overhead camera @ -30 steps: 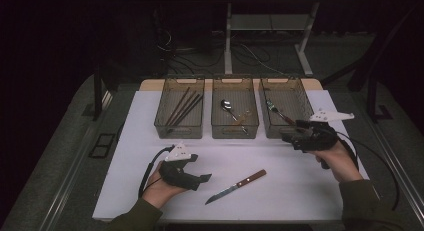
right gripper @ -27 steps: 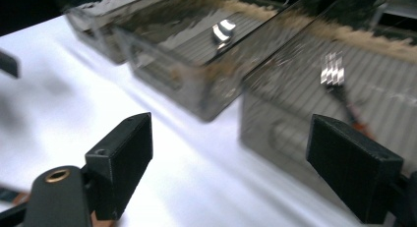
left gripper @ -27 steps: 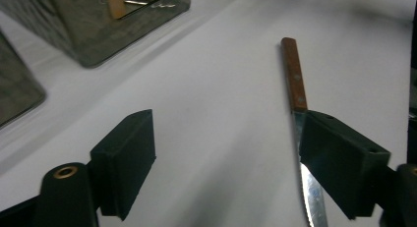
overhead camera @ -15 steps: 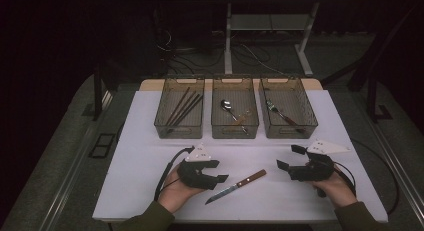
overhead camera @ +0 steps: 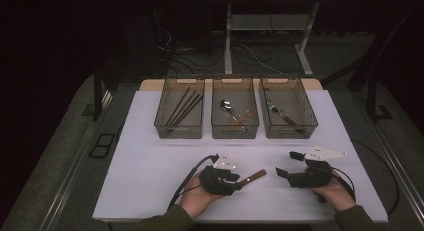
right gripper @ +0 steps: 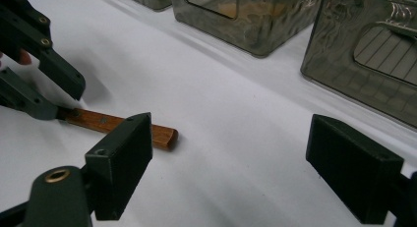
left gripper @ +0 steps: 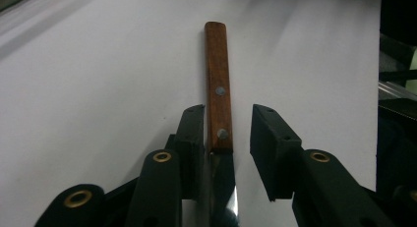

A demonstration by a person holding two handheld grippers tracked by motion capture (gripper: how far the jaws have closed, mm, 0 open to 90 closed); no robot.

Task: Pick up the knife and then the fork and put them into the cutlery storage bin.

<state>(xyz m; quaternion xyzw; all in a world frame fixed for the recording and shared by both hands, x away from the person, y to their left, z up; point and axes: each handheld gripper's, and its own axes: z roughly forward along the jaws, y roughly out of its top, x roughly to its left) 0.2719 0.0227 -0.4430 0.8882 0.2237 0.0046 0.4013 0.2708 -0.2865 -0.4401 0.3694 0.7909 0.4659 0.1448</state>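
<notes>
Three clear plastic bins stand in a row at the far side of the white table [overhead camera: 150,161]: the left bin [overhead camera: 179,107] holds dark chopsticks [overhead camera: 184,106], the middle bin [overhead camera: 235,107] a spoon [overhead camera: 227,107], and the right bin [overhead camera: 288,107] a fork [overhead camera: 276,111]. Well in front of them, near the person's edge, a knife [left gripper: 218,89] with a riveted wooden handle lies flat on the table. The left gripper [overhead camera: 235,180] is down over it, and its jaws have just been closing with the knife between them. In the left gripper view one pad sits against the handle where it meets the blade, while the other pad stands a little clear, so the knife is not yet clamped. The right gripper [overhead camera: 290,163] rests beside it to the right, jaws spread wide with nothing between them, pointing toward the handle's free end. Nothing lies between the knife and the bins.
</notes>
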